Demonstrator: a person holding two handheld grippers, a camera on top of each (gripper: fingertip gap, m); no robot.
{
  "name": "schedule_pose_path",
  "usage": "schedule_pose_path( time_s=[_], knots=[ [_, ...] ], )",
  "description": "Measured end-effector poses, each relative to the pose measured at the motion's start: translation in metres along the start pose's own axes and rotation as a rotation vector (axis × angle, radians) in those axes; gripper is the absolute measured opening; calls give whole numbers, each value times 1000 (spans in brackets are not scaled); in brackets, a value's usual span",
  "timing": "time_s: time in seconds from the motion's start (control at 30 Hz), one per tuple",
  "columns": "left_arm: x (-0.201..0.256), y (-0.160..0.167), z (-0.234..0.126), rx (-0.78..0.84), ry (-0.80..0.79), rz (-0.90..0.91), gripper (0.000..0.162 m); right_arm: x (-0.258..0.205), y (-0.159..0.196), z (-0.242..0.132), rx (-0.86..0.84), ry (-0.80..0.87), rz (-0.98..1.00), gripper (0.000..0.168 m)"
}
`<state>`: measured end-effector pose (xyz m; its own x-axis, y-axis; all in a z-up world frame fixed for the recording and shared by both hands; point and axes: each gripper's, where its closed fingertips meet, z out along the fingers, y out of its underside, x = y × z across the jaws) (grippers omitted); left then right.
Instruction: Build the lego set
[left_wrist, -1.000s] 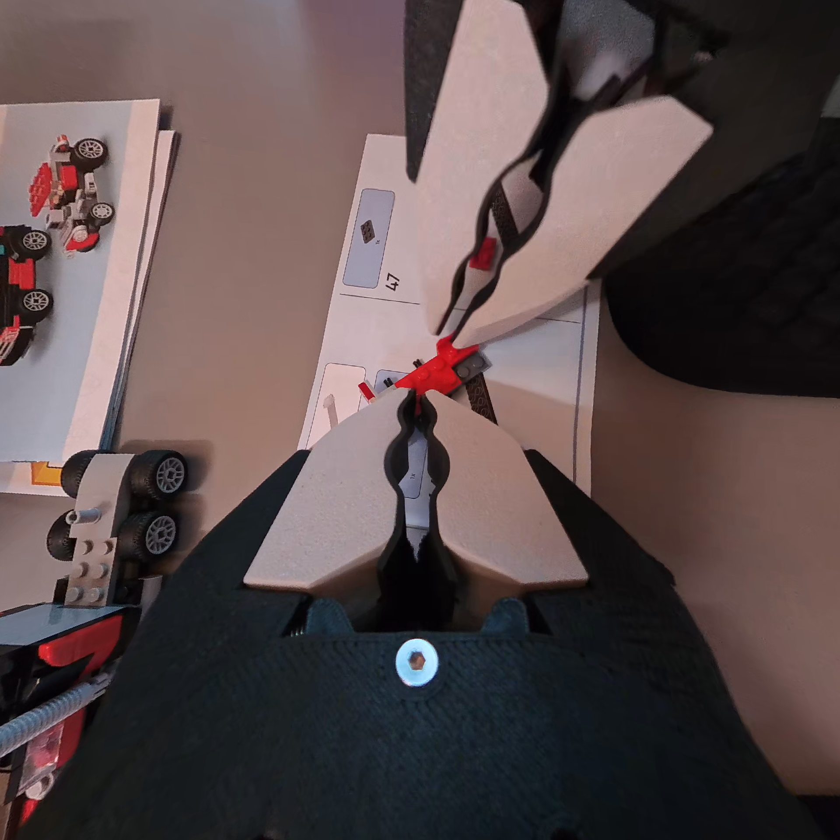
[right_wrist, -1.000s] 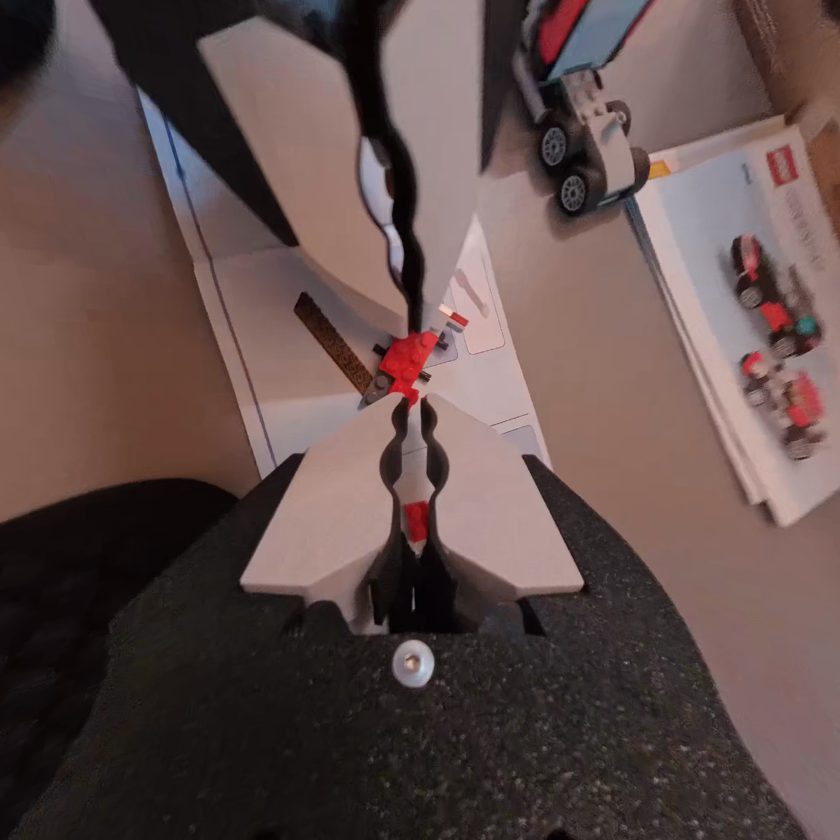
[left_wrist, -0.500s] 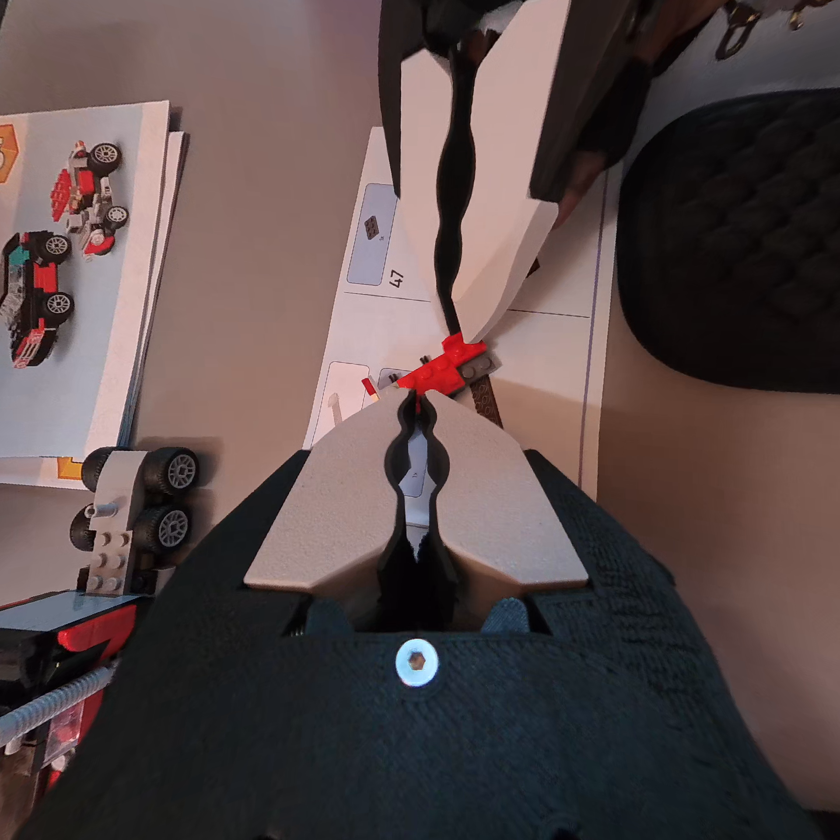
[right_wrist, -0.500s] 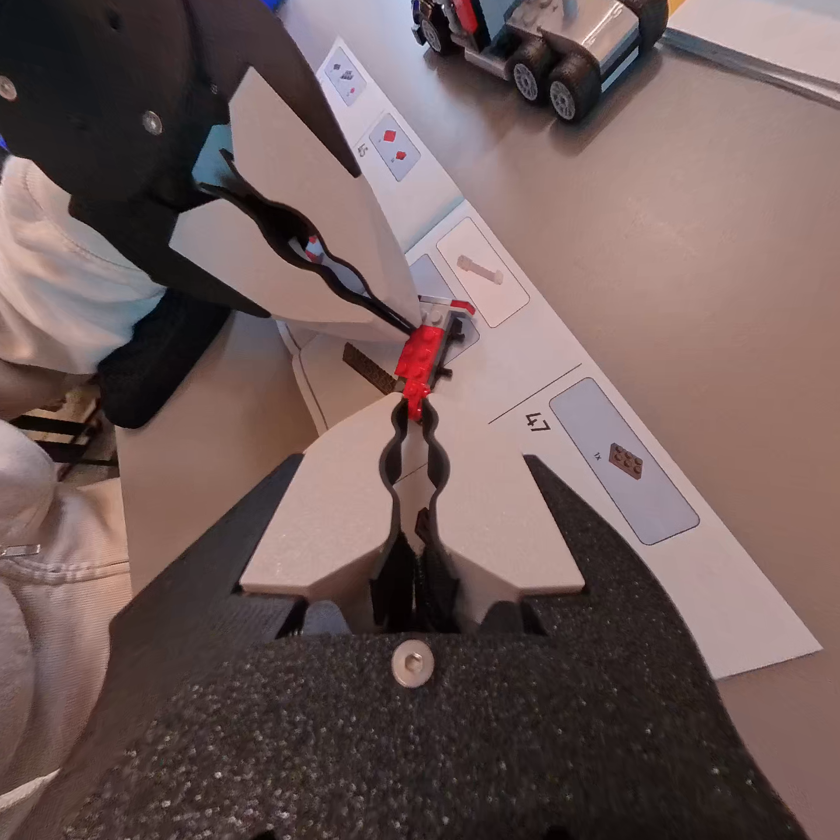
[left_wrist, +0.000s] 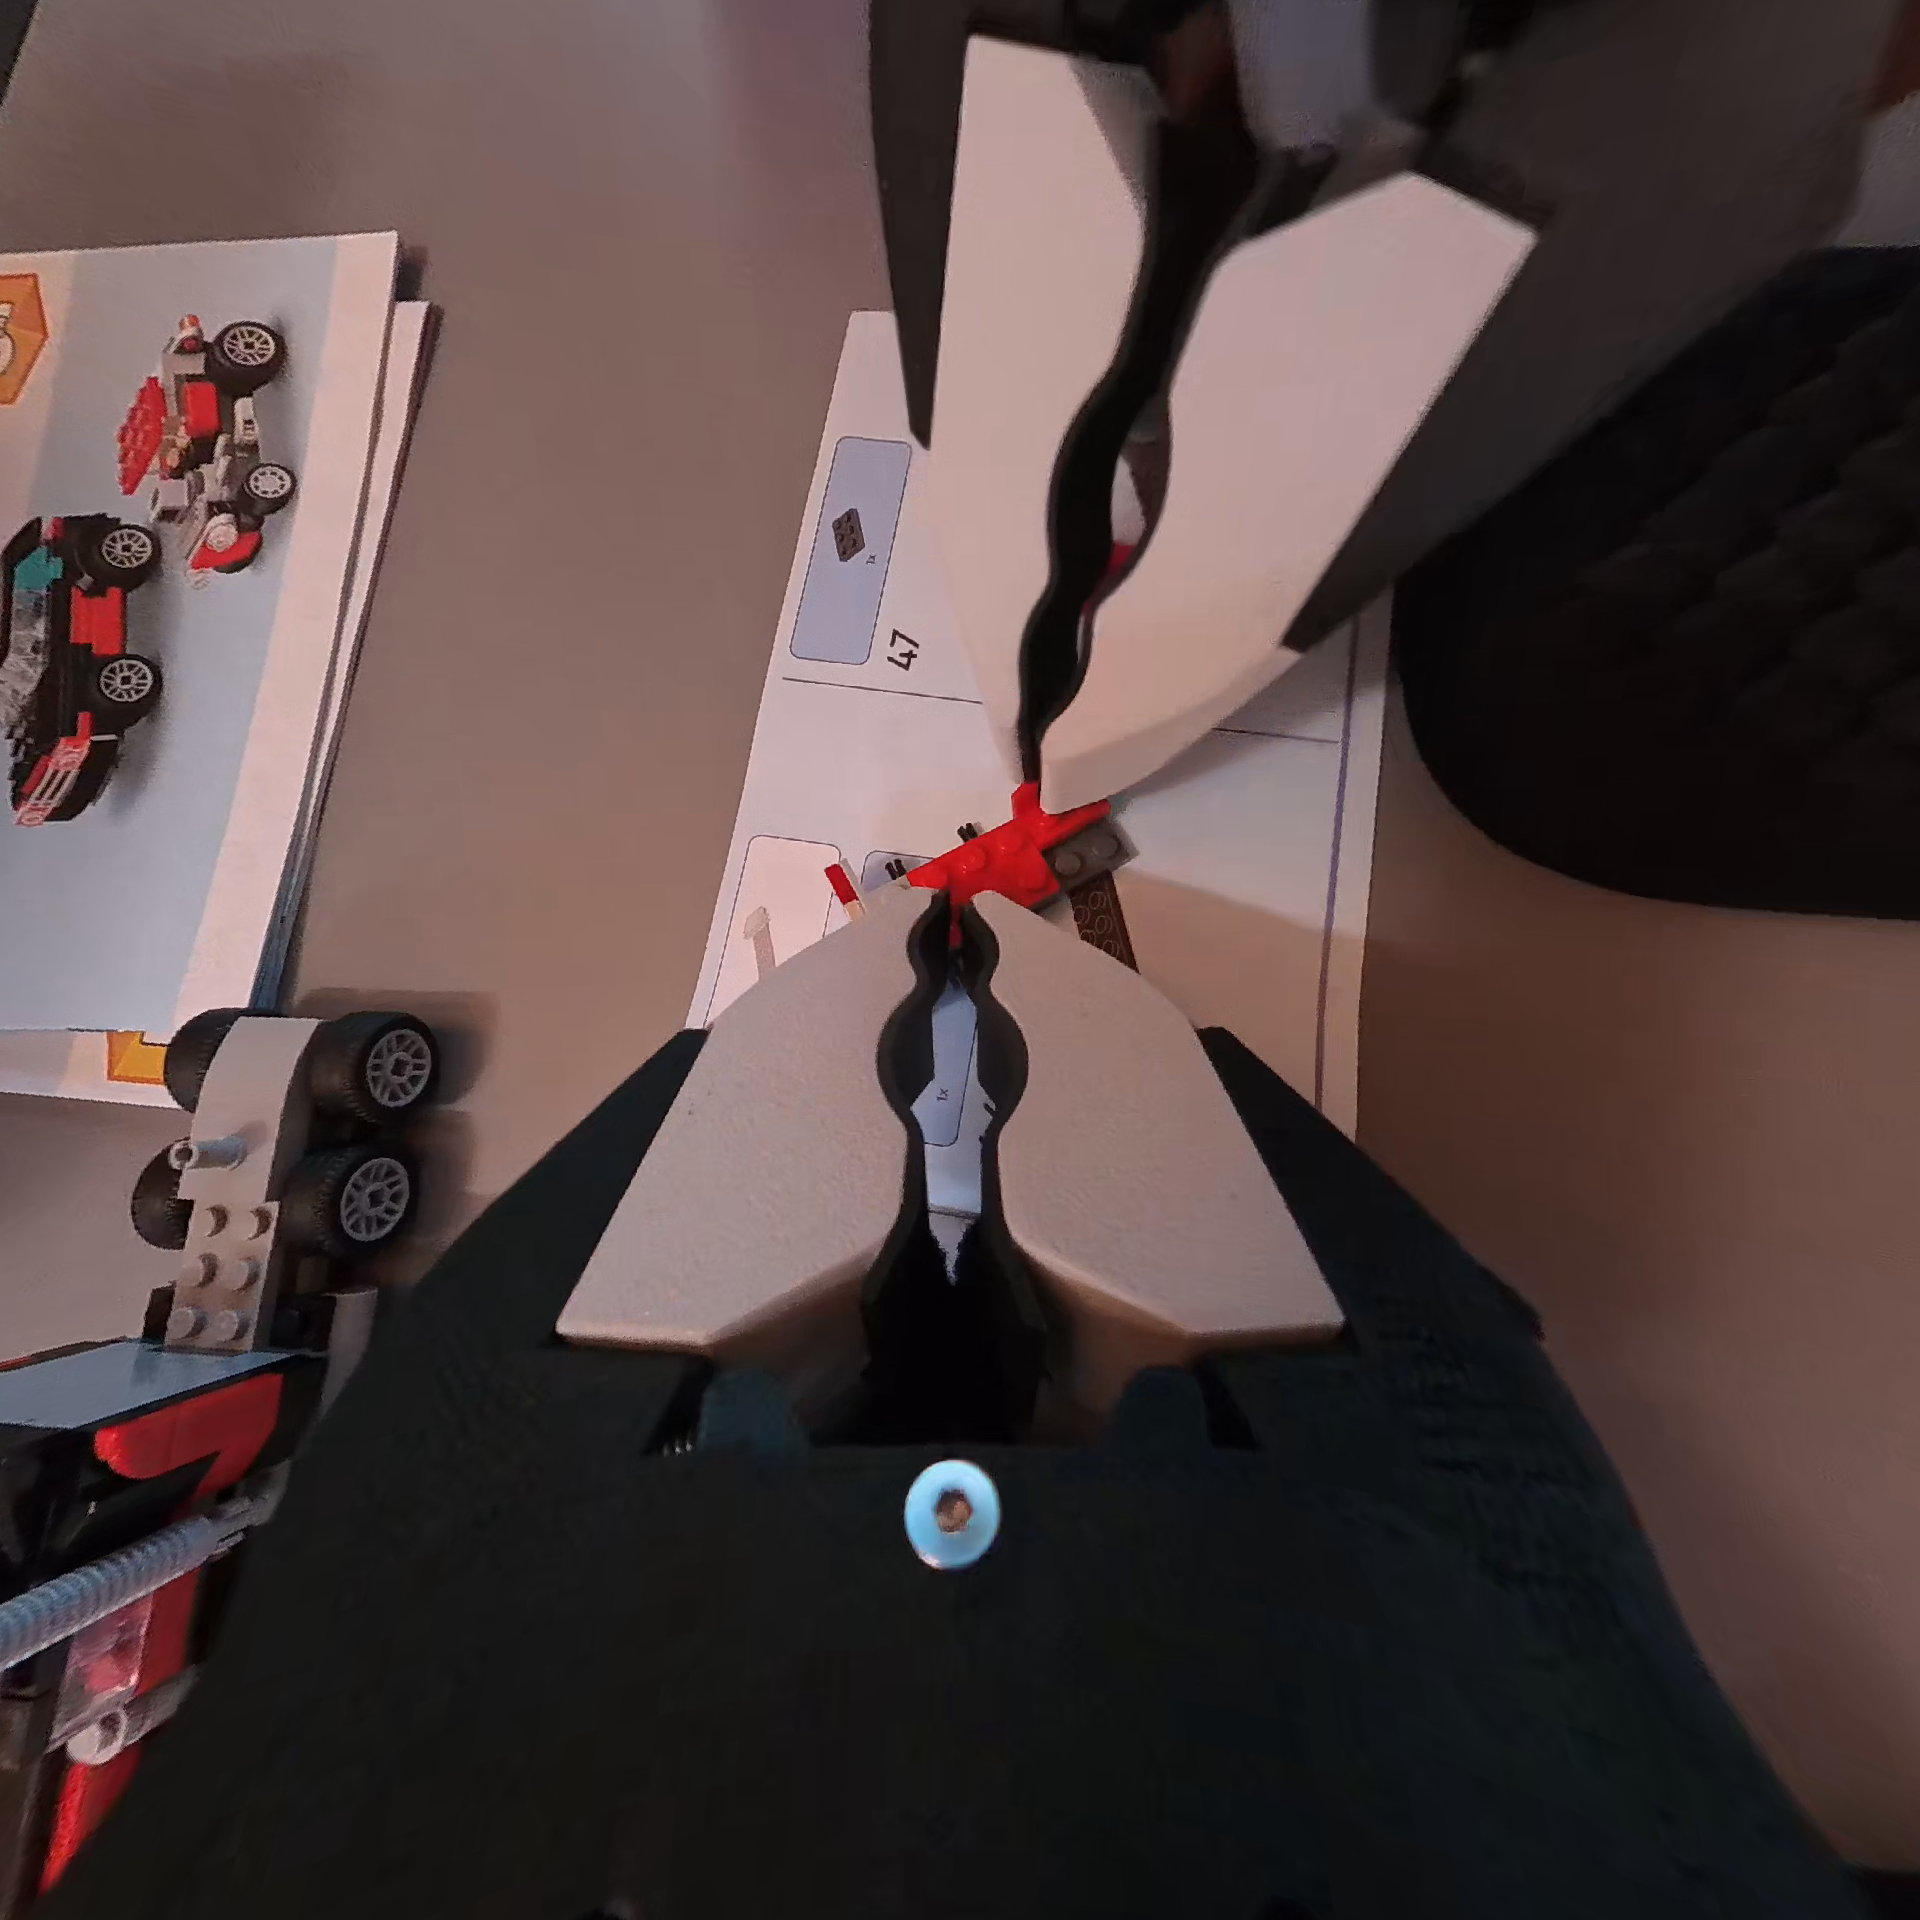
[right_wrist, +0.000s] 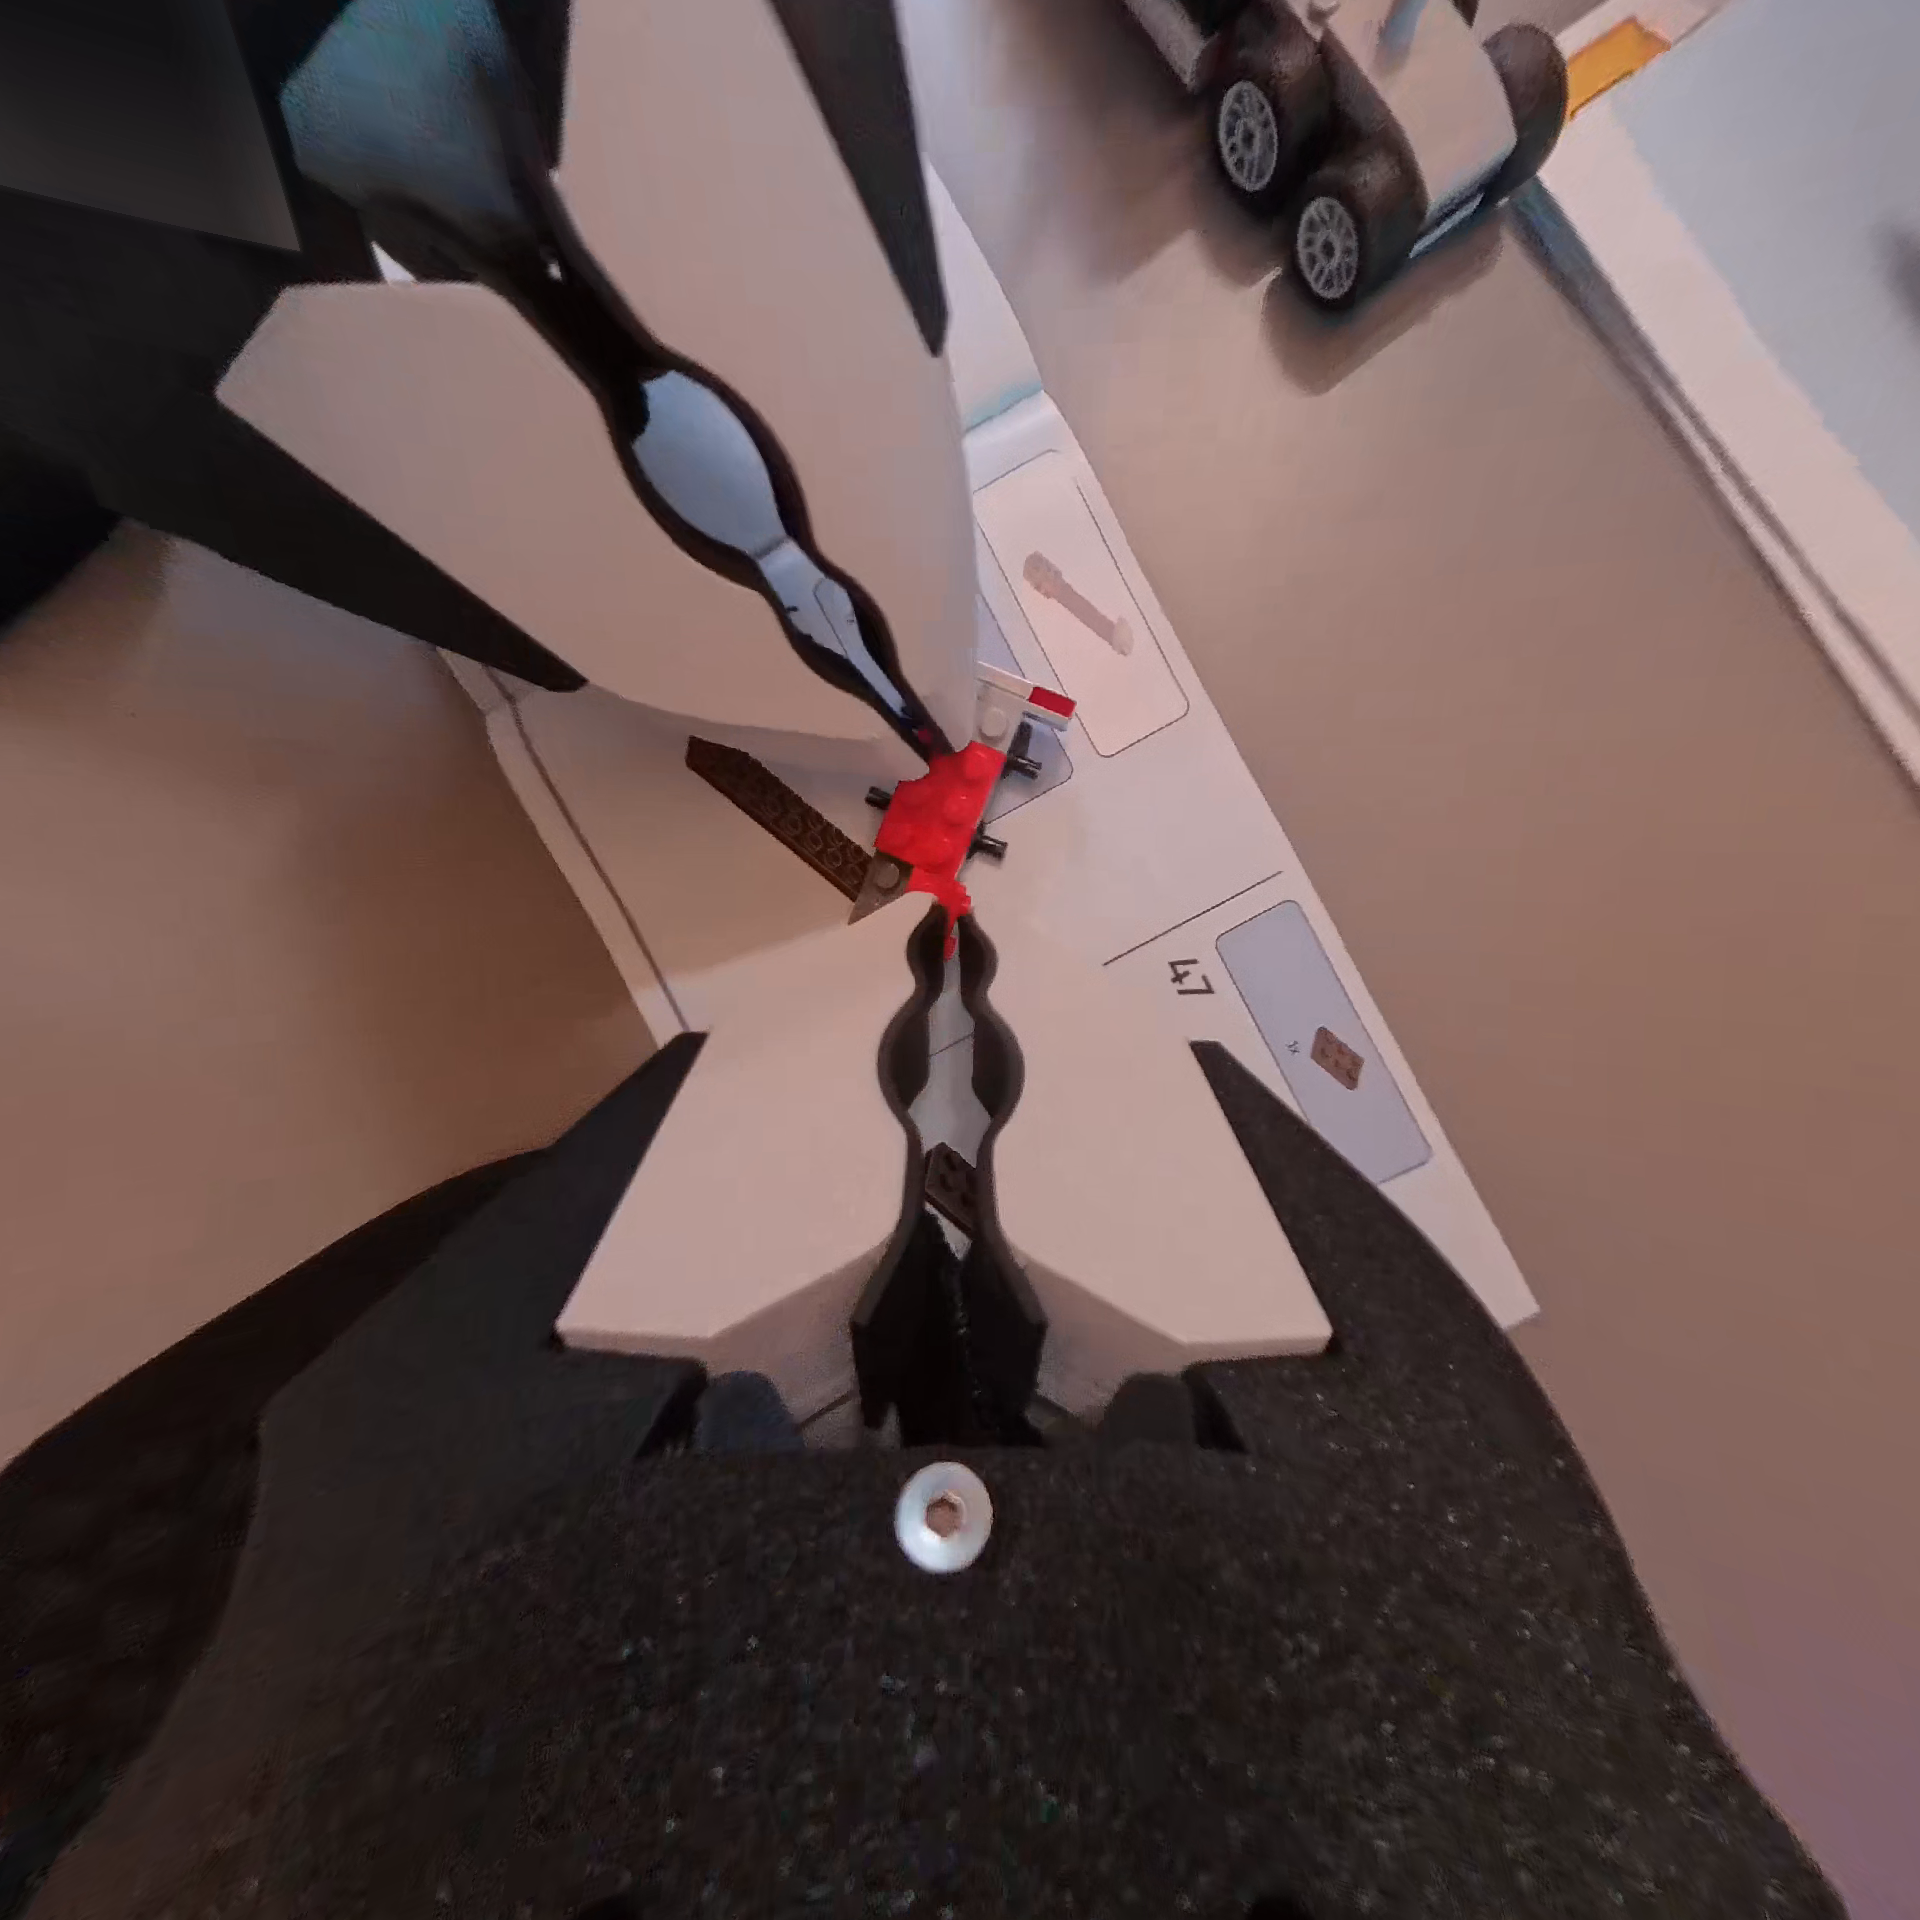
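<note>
Lego piece (left_wrist: 995, 860), small and red, sits pinched between both tongs' tips, left tongs (left_wrist: 951, 914) and right tongs (right_wrist: 948, 928) nearly closed on opposite ends; the right has swung round again since a moment ago, so fitting seems under way.

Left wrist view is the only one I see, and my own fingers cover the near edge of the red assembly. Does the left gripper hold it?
Observer: Yes. In the right wrist view the left gripper is shut on one end of the red assembly.
Operator: And the right gripper?
Observer: The right gripper pinches a small red tab at the opposite end.
Operator: What lies under it?
Observer: A long dark brown plate lies on the instruction sheet, partly hidden behind the assembly.
</note>
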<state>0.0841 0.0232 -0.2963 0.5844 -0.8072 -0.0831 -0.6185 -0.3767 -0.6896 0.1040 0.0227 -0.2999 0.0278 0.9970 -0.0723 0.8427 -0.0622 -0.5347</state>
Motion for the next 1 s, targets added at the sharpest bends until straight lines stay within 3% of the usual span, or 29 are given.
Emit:
schedule_pose_path(
  time_s=[0.17, 0.5, 0.77, 0.9, 1.0],
  knots=[
    [0, 0, 0, 2, -10, -4, 3, 0, -1, -1, -24, 183, -130, 2],
    [0, -2, 1, 10, -38, -4, 2, -1, 0, -2, 25, 471, -156, 1],
    [0, -2, 1, 1, -50, 0, 2, -1, -1, -3, -58, 684, -329, 1],
    [0, -2, 1, -7, -61, 14, 2, -1, -2, -3, -90, 721, -391, 1],
    [-1, -1, 1, -13, -64, 20, 3, -1, -3, -3, -6, 602, -310, 1]
  ],
)
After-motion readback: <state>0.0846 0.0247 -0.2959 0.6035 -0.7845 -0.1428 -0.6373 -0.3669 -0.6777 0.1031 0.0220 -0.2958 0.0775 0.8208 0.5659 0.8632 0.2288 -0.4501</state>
